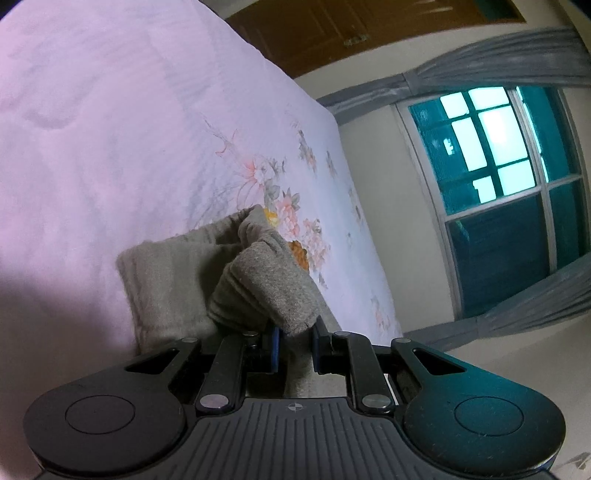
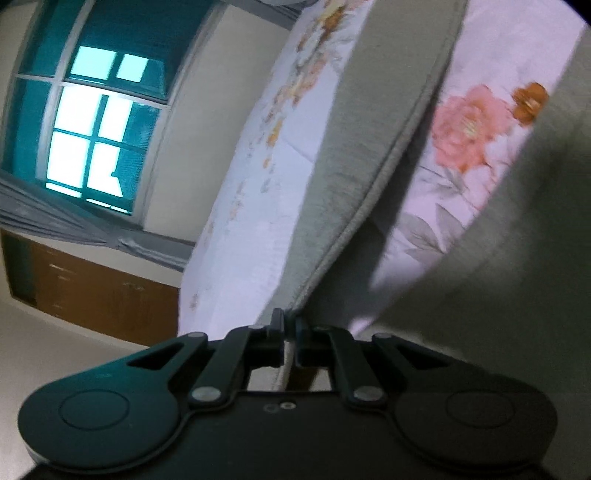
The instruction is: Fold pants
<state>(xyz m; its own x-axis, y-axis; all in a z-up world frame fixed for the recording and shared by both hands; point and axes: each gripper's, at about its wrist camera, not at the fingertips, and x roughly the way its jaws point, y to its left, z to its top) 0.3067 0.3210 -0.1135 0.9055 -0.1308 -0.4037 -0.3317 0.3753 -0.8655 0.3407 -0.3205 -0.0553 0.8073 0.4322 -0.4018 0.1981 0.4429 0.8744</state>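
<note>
Grey pants (image 1: 177,280) on floral bedsheet (image 1: 110,147), long axis running from near to far, near hems pinched in left gripper (image 1: 295,338) and in right gripper (image 2: 290,325), jaws clamped.

The pants (image 1: 255,288) are grey, fuzzy matt knit cloth lying on the bedsheet (image 1: 110,129), a smooth floral-printed fabric. Beyond the bedsheet, the cabinet (image 1: 314,33) looks like brown wood.

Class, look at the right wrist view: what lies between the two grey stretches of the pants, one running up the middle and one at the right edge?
In the right wrist view, a strip of the floral bedsheet, with a pink flower, shows between the two stretches of the pants.
</note>
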